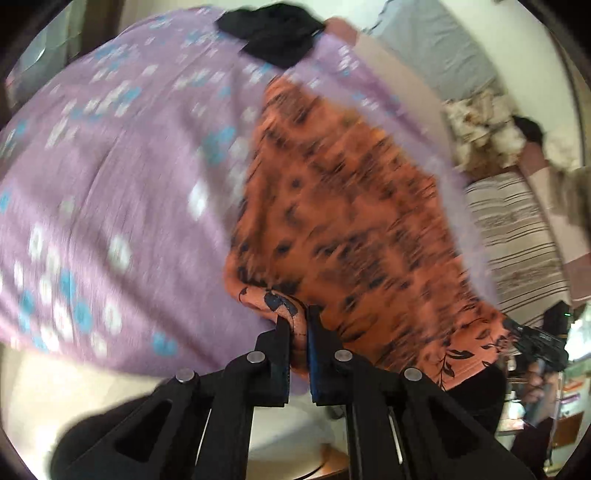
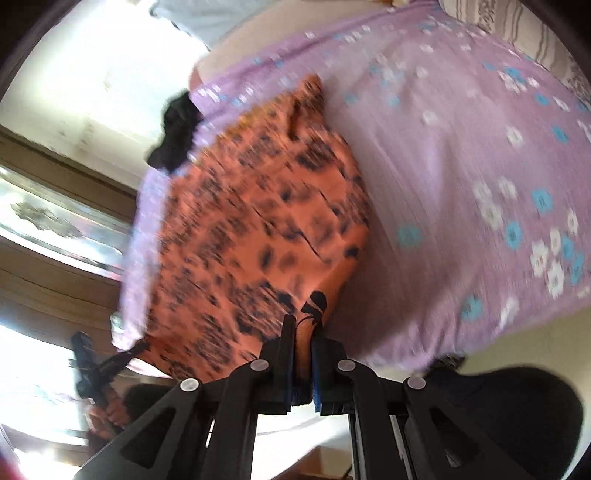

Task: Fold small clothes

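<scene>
An orange garment with dark leaf print (image 1: 343, 206) hangs stretched over a bed with a purple flowered sheet (image 1: 122, 177). My left gripper (image 1: 298, 317) is shut on one corner of the garment. My right gripper (image 2: 303, 328) is shut on another corner of the same garment (image 2: 258, 214). The right gripper shows at the lower right of the left wrist view (image 1: 535, 341), and the left gripper at the lower left of the right wrist view (image 2: 96, 365). Both views are motion-blurred.
A black piece of clothing (image 1: 273, 31) lies at the far edge of the purple sheet (image 2: 461, 155); it also shows in the right wrist view (image 2: 177, 133). A striped pillow (image 1: 517, 240) and a grey cloth (image 1: 439, 48) lie to the right.
</scene>
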A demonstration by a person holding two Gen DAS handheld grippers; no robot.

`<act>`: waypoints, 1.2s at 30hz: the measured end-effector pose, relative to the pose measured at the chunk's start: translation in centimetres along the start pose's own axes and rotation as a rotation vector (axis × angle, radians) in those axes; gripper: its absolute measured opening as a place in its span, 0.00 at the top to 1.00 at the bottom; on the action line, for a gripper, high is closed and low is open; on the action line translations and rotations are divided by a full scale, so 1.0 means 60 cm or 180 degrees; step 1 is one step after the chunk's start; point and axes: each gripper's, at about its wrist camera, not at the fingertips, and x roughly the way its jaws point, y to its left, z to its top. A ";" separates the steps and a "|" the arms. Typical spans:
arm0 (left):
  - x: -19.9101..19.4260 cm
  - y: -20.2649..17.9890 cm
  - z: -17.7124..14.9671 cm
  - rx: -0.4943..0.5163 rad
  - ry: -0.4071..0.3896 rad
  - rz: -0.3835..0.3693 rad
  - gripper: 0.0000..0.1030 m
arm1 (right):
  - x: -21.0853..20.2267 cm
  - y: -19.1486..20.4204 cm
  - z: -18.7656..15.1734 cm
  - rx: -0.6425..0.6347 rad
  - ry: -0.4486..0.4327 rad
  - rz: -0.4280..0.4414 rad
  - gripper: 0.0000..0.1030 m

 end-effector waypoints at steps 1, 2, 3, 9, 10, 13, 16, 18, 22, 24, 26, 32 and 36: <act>-0.010 -0.010 0.027 0.0034 -0.0043 -0.0090 0.92 | -0.007 0.006 0.018 0.0005 -0.0065 0.0063 0.93; -0.017 -0.020 0.059 0.0054 -0.0079 -0.0173 0.92 | -0.014 0.012 0.041 0.0010 -0.0134 0.0123 0.93; -0.020 -0.025 0.082 0.0069 -0.0103 -0.0215 0.92 | -0.018 0.018 0.061 0.0020 -0.0193 0.0175 0.93; 0.020 -0.057 0.303 0.0068 -0.0294 -0.0275 0.92 | -0.003 0.039 0.239 0.0148 -0.0628 0.0301 0.93; 0.040 -0.059 0.345 0.0058 -0.0330 -0.0230 0.92 | 0.009 0.039 0.274 0.0185 -0.0682 0.0293 0.93; 0.118 -0.046 0.448 -0.0071 -0.0409 -0.0088 0.92 | 0.066 0.025 0.379 0.0337 -0.0813 0.0247 0.93; 0.214 -0.007 0.518 -0.0302 -0.0444 0.0082 0.92 | 0.152 -0.008 0.468 0.0556 -0.0944 0.0342 0.93; 0.284 0.017 0.541 -0.0354 -0.0437 0.0250 0.91 | 0.222 -0.040 0.506 0.0734 -0.1003 0.0373 0.90; 0.396 0.050 0.543 -0.0436 -0.0346 0.0527 0.90 | 0.337 -0.117 0.530 0.1155 -0.0950 -0.0024 0.88; 0.389 0.057 0.534 -0.0533 -0.0536 0.0397 0.88 | 0.351 -0.144 0.516 0.1262 -0.0998 0.0041 0.88; 0.360 0.059 0.529 -0.0591 -0.0690 0.0222 0.85 | 0.328 -0.148 0.499 0.1230 -0.1167 0.0082 0.77; 0.229 0.009 0.480 -0.0628 -0.1296 0.0235 0.42 | 0.242 -0.031 0.476 0.0414 -0.1360 -0.0011 0.72; 0.170 -0.044 0.418 -0.0415 -0.1672 0.0404 0.17 | 0.264 0.084 0.428 -0.0223 -0.0954 -0.0117 0.72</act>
